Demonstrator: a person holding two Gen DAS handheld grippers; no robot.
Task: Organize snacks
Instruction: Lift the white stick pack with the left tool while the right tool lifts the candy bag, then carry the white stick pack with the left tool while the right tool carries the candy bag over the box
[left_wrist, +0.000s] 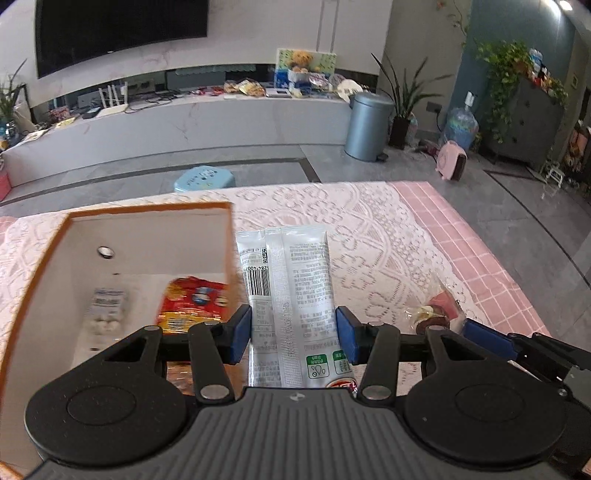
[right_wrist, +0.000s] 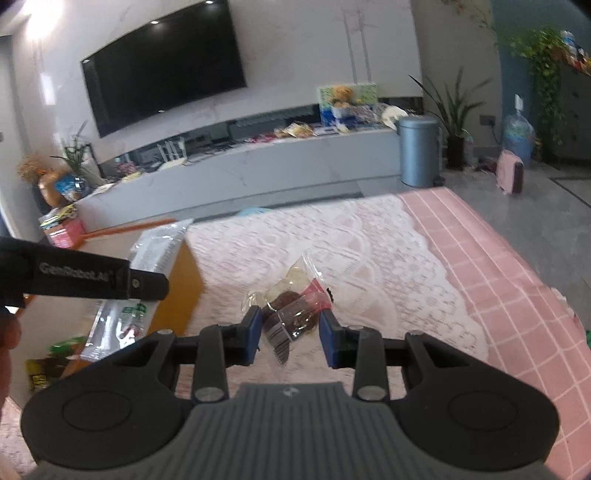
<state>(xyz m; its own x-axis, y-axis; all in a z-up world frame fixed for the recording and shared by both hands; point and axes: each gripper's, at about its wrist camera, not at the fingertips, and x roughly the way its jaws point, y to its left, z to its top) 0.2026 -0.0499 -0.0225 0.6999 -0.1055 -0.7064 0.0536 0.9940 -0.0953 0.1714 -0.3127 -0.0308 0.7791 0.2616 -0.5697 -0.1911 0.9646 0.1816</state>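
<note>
My left gripper (left_wrist: 293, 328) is shut on a white snack packet (left_wrist: 288, 280) with a barcode, which stands upright between the blue pads just right of an orange-rimmed box (left_wrist: 147, 210). Inside the box lie a red packet (left_wrist: 195, 299) and a small white packet (left_wrist: 105, 310). My right gripper (right_wrist: 290, 332) is shut on a clear-wrapped brown cake (right_wrist: 291, 310), held above the lace cloth (right_wrist: 351, 240). In the right wrist view the left gripper (right_wrist: 147, 284) and its white packet (right_wrist: 155, 247) hang over the box's orange wall (right_wrist: 184, 288). The cake (left_wrist: 432, 314) also shows in the left wrist view.
The table carries a lace cloth over a pink checked cloth (right_wrist: 480, 258), whose edge drops off at the right. Beyond the far edge stand a blue stool (left_wrist: 205, 177), a grey bin (left_wrist: 367, 125) and a long TV bench (left_wrist: 221, 114). A person's hand (right_wrist: 7, 350) shows at the left.
</note>
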